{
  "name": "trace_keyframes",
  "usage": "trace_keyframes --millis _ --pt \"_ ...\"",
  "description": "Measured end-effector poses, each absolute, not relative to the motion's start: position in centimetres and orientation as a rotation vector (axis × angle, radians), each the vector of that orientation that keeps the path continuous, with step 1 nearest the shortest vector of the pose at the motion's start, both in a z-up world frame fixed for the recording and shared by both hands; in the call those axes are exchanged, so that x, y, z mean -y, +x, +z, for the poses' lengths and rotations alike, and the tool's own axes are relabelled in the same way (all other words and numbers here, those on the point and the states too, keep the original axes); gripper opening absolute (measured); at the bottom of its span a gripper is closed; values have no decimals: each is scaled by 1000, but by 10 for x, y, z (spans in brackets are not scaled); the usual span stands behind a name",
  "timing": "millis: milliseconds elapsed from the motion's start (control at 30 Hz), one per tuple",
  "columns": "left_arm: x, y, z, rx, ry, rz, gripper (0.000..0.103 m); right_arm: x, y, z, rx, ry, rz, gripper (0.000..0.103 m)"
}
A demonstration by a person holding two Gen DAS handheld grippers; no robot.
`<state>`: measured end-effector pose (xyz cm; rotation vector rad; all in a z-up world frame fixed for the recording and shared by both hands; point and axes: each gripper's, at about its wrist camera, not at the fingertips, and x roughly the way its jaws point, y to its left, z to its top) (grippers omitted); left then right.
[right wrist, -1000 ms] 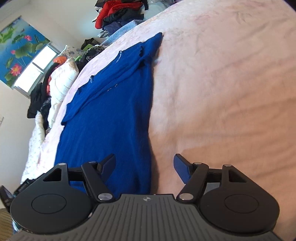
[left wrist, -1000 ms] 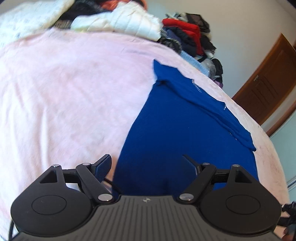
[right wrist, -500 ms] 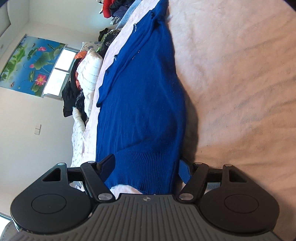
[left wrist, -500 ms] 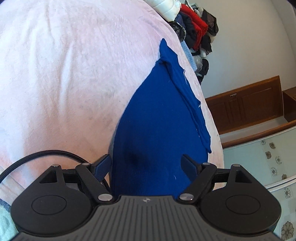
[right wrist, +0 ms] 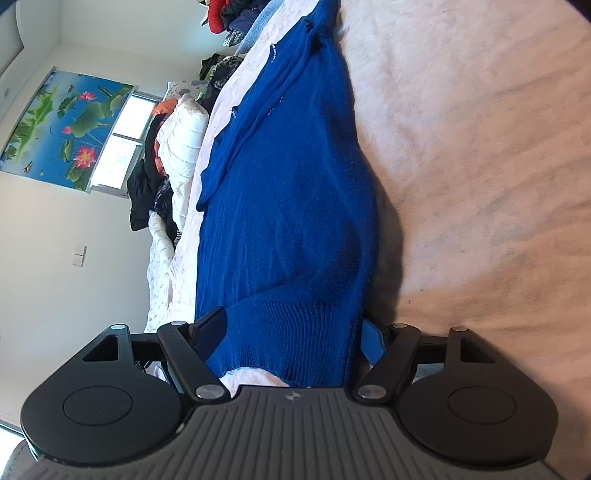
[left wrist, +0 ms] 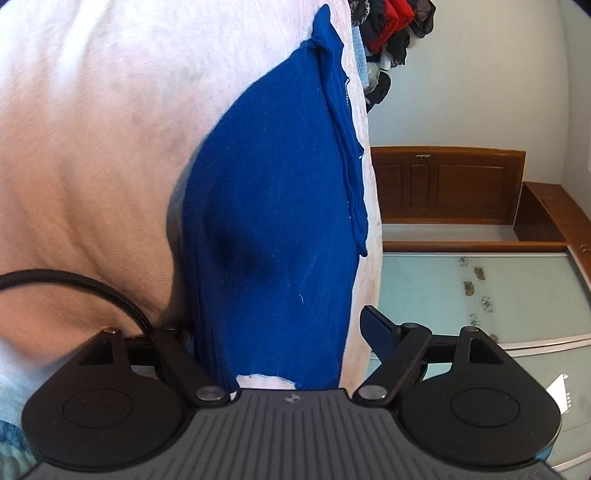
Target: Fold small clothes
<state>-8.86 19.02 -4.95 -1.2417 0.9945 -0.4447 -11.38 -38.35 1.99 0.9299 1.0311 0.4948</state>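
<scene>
Lying lengthwise, blue sweater (right wrist: 291,192), hem nearest

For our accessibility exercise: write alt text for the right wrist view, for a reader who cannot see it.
A blue knitted sweater lies stretched along a pale pink bedspread, its ribbed hem between the open fingers of the right gripper in the foreground. Piled clothes and a lotus-print window blind show at left.

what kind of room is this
Most likely a bedroom at home: a blue sweater lies on a bed with a pink sheet, piled clothes at its far end, a window behind.
</scene>
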Motion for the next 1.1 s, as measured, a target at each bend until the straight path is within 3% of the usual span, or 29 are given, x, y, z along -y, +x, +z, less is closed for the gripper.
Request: trace_keyframes --millis 33,100,167,233,300,367,400,433,500,600,700,767,800,1100 --pt "-189 -88 -48 -1001 -1217 -441 76 382 -113 20 -1033 929 497 79" --pt "-189 -87 -43 -1026 -1157 -428 40 380 -112 19 -1035 947 516 74" --pt "-191 -87 -43 -1038 -1150 -411 31 379 -110 18 -1045 955 518 66" --pt "-192 -87 -42 -1061 -1131 -395 30 379 -111 16 -1064 954 519 55" --pt "-192 -87 -41 -1070 -1104 -385 20 380 -112 15 -1076 949 513 55" --pt "-190 -87 -38 -1077 -1078 -379 9 382 -114 12 -1083 959 511 50" --pt "-189 -86 -35 -1075 -1056 -371 6 382 -115 11 -1087 963 512 39" --pt "-188 -87 -33 -1075 -1023 -359 6 382 -116 9 -1091 965 508 27" --pt "-184 -86 -27 -1082 -982 -355 6 380 -118 5 -1111 945 495 14" --pt "-182 -83 -22 -1085 -971 -376 6 381 -120 0 -1106 978 505 16" --pt "-181 -82 -17 -1081 -956 -380 6 382 -121 -2 -1096 1011 538 25" --pt "-181 -82 -13 -1072 -948 -385 6 380 -120 -2 -1109 1003 538 20" --pt "-181 -82 -10 -1064 -938 -381 6 380 -118 -1 -1120 997 531 11" --pt "-176 -66 39 -930 -912 -447 5 386 -104 47 -972 996 656 10"
